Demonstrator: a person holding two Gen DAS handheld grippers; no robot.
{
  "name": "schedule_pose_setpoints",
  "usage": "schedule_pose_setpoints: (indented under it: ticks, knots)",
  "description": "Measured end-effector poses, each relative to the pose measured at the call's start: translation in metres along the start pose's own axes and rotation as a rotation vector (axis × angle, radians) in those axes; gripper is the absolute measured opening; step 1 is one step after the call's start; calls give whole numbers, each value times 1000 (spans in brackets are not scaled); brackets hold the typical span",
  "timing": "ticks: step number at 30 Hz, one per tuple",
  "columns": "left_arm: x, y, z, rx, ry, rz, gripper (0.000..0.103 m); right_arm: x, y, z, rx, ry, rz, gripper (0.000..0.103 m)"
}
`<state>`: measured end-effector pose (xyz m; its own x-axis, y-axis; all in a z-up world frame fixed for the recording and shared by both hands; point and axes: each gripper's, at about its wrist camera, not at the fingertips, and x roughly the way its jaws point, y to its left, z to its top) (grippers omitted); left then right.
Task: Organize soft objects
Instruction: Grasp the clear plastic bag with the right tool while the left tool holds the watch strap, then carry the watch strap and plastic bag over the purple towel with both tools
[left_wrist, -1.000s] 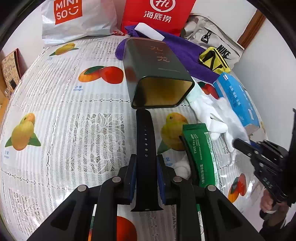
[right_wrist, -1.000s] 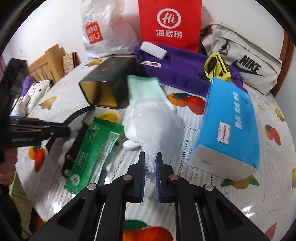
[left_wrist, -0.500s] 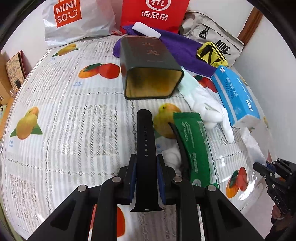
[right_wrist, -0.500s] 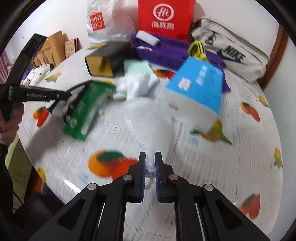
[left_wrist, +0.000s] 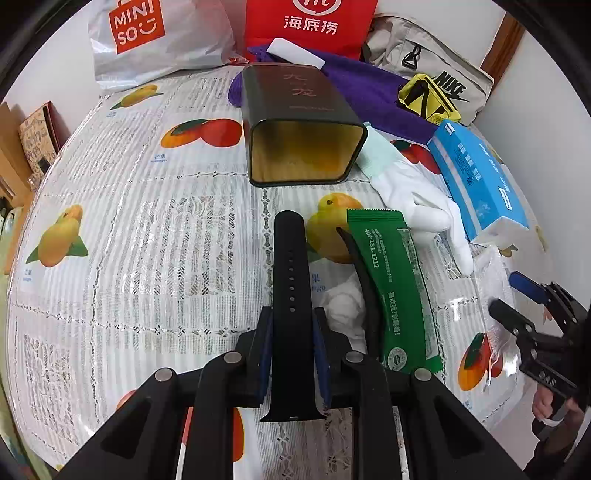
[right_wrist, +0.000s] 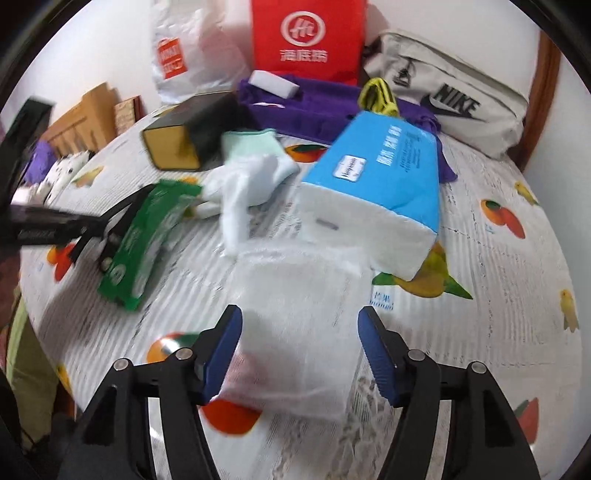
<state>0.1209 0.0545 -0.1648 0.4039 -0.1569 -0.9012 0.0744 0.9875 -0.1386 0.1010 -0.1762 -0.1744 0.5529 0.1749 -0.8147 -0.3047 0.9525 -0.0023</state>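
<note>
Two hand-held grippers: the left hand-held gripper (left_wrist: 291, 354) clenches a black watch strap (left_wrist: 290, 280) pointing at the tin (left_wrist: 303, 129); the right hand-held gripper (right_wrist: 299, 332) is spread wide, a clear bubble bag (right_wrist: 295, 317) lying on the worktop (right_wrist: 498, 258) between its fingers

A bench (left_wrist: 155, 236) fills most of both views, covered by a white lace-patterned cloth printed with mangoes and oranges and glossy under soft, even light. Behind it rises a plain white wall (right_wrist: 110, 40), and another white wall (left_wrist: 546, 122) stands to the right. A brown wooden door frame (left_wrist: 502, 44) runs up the far right corner. At the left edge stands light wooden furniture (right_wrist: 85, 114), blurred in the right wrist view.
</note>
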Motion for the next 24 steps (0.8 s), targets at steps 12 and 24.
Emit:
schedule_pose_setpoints:
  ticks: [12,24]
  knots:
    - [2,-4,-4,24,-54,28,20,8,-4,-5,38,-27,-37,49]
    - [-2,-1,-3,12,-51,24,20,-3,-14,-11,65,-27,15,4]
